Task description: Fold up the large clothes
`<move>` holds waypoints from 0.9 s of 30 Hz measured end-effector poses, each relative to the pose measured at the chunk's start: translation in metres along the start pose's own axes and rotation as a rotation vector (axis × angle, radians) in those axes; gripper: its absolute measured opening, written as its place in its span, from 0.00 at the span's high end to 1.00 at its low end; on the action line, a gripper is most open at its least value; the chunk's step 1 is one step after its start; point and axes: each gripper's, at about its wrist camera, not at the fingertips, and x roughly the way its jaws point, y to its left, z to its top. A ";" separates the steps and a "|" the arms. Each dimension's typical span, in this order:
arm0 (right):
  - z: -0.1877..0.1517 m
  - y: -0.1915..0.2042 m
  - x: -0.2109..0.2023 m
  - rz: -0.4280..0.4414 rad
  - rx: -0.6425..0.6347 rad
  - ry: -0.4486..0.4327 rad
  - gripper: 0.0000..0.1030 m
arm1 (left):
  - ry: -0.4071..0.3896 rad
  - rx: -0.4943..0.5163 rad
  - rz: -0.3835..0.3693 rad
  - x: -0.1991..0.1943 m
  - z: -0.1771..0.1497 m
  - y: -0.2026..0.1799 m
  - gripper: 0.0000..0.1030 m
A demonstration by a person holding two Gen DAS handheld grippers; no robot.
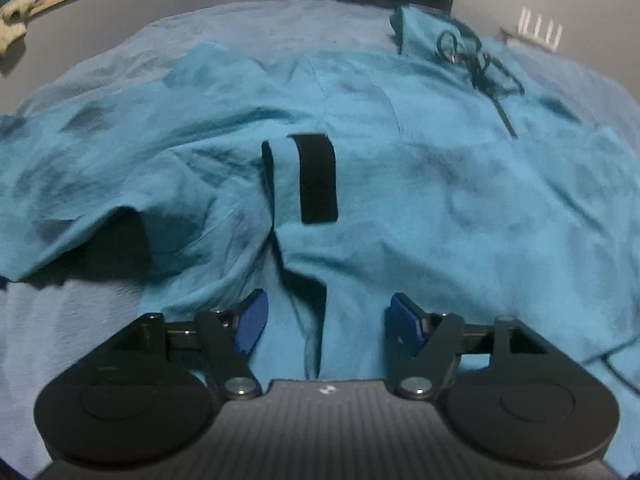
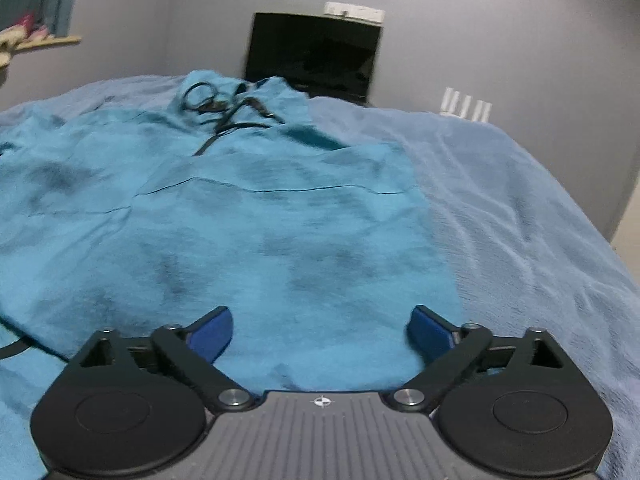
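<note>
Item: teal jacket [image 1: 420,208] lying on blue bedspread [image 2: 520,208]; no readable labels showing. I am holding left gripper [image 1: 325,316] and right gripper [image 2: 320,330] released, grasping nothing.

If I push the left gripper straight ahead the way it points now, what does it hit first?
Most likely the teal jacket itself: the left gripper, jaws open, points at a raised fold with a black strap. Depth is unclear.
</note>
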 end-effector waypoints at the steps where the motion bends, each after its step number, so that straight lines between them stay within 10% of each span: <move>1: 0.000 -0.004 -0.004 -0.015 0.020 -0.013 0.04 | 0.001 0.015 0.011 -0.005 0.000 0.000 0.34; 10: 0.017 -0.027 -0.085 -0.096 0.142 -0.285 0.00 | -0.148 0.030 0.037 -0.078 0.016 0.031 0.19; 18: 0.061 -0.024 -0.142 -0.166 0.351 -0.374 0.00 | -0.379 -0.005 0.286 -0.123 0.045 0.098 0.01; 27: 0.044 0.038 -0.099 0.110 0.206 -0.169 0.00 | -0.332 -0.343 0.151 -0.086 0.028 0.208 0.01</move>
